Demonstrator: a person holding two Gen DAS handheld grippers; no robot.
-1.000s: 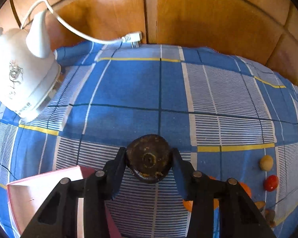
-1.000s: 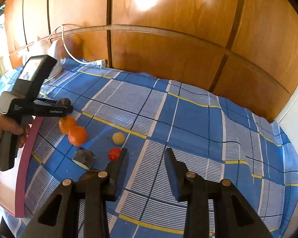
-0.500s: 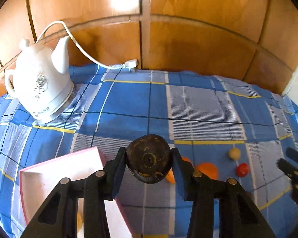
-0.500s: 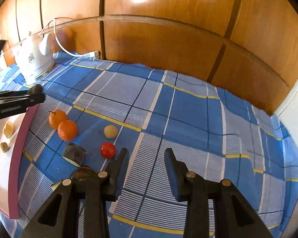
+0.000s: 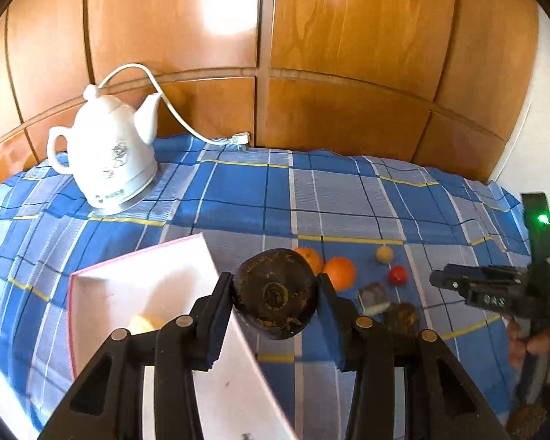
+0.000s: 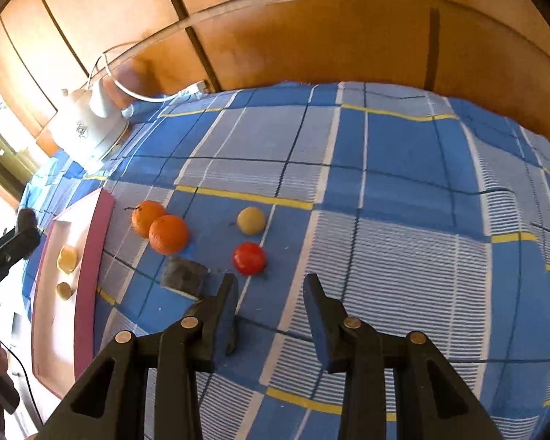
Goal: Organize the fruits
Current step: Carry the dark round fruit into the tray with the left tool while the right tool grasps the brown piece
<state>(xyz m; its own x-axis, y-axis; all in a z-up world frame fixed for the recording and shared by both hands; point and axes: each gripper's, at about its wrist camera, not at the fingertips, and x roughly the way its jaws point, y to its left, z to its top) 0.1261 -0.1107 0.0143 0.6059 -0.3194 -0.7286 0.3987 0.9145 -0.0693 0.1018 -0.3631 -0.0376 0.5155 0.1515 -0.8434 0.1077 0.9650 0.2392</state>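
Dark brown and rough, the round fruit [image 5: 275, 293] sits clamped in the left gripper [image 5: 275, 306], its jaws pressing both sides; a small stem scar faces the camera and crumbs cling to the lower rim. It hangs above the edge of the pink-rimmed tray [image 5: 128, 286], where two pale pieces [image 6: 68, 258] lie. On the checked cloth [image 6: 403, 183] rest two oranges [image 6: 168, 234], a red fruit [image 6: 249, 258], a beige ball [image 6: 251, 220] and a grey wedge [image 6: 183, 277], possibly cut fruit. The right gripper [image 6: 269, 304] hovers nearby, jaws apart, empty.

Home room: wood-panelled cabinets [image 5: 348, 55], checked cloth [image 5: 238, 190], white kettle [image 5: 106, 154].
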